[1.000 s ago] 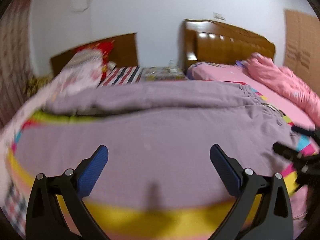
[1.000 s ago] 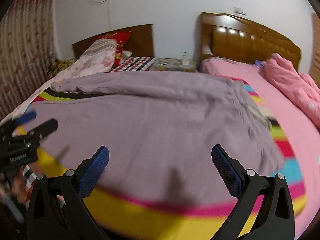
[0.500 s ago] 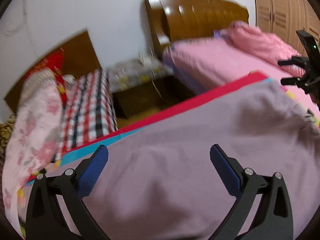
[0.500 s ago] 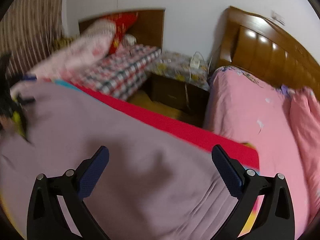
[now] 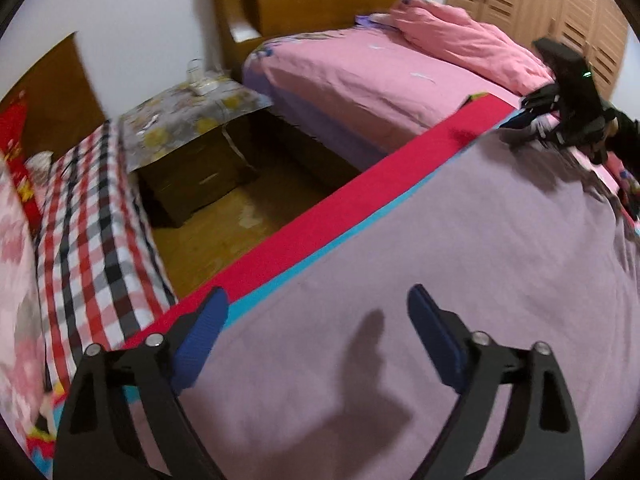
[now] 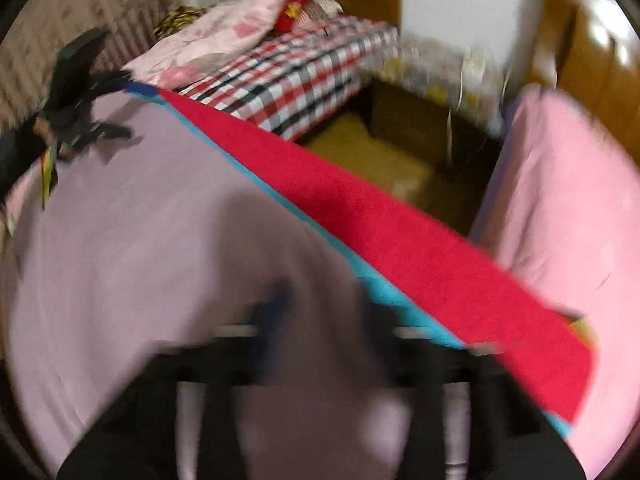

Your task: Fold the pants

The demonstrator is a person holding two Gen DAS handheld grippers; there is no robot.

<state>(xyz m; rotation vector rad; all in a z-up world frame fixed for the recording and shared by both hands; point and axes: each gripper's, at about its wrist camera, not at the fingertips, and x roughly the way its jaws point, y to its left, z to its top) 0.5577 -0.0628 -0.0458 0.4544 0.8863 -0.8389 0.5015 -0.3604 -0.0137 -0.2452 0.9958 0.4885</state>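
My right hand-held gripper (image 6: 320, 332) has just clenched on the far edge of the lilac pants (image 5: 440, 240); my left hand-held gripper (image 5: 318, 312) is released, closing in.

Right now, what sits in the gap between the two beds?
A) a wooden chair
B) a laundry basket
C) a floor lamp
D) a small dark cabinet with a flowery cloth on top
D: in the left wrist view a dark cabinet draped with a flowery cloth stands between the checked bed and the pink bed.
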